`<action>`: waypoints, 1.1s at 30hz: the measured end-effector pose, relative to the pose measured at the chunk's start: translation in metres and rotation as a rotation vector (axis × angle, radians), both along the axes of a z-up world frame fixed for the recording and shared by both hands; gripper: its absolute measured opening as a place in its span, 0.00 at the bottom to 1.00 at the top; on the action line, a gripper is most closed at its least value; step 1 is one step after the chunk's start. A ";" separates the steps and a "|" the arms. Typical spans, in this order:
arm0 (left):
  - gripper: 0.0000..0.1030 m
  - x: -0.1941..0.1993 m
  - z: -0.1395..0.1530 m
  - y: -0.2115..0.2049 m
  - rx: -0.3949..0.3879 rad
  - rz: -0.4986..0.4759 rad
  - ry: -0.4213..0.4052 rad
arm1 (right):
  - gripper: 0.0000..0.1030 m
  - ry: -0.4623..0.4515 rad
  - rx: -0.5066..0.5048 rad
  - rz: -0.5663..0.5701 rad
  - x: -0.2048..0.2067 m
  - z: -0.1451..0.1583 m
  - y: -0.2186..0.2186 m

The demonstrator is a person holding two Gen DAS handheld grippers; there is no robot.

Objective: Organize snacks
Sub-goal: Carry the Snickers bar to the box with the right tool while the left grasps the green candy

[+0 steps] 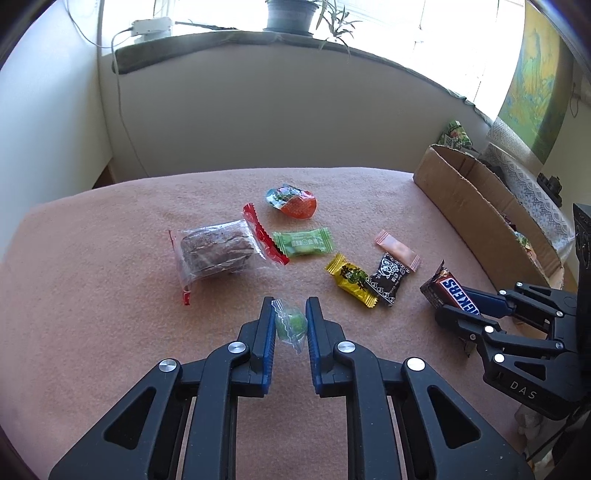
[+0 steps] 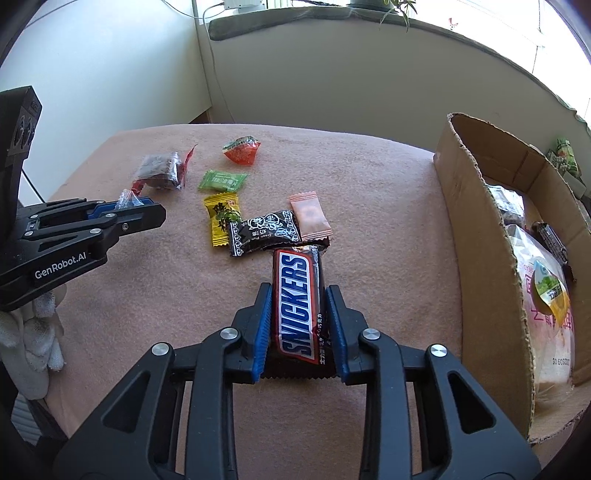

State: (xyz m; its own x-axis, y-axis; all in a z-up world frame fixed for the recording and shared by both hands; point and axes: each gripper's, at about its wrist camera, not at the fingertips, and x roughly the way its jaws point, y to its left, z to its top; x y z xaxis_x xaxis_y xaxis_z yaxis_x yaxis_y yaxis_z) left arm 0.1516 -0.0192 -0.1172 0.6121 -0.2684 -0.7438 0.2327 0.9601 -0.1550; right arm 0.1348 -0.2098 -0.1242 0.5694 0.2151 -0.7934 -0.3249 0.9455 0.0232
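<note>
My left gripper is shut on a small green candy in a clear wrapper, just above the pink blanket. My right gripper is shut on a Snickers bar; it also shows in the left wrist view. On the blanket lie a brown cake in a clear pack, a green candy, an orange jelly cup, a yellow candy, a black candy and a pink sachet. The cardboard box stands right of the right gripper.
The box holds several snack packs. A white wall and a windowsill with a plant pot are behind the bed. A cable hangs down the wall at the left. A white cloth lies at the bed's left edge.
</note>
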 end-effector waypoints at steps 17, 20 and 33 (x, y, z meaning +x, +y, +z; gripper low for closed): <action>0.14 -0.042 0.036 -0.024 -0.047 -0.054 -0.088 | 0.29 -0.076 0.039 -0.009 -0.040 0.039 -0.019; 0.14 -0.044 0.043 -0.033 -0.058 -0.072 -0.101 | 0.29 -0.099 0.048 -0.018 -0.044 0.049 -0.025; 0.14 -0.042 0.064 -0.081 -0.099 -0.156 -0.137 | 0.29 -0.165 0.061 -0.086 -0.047 0.083 -0.071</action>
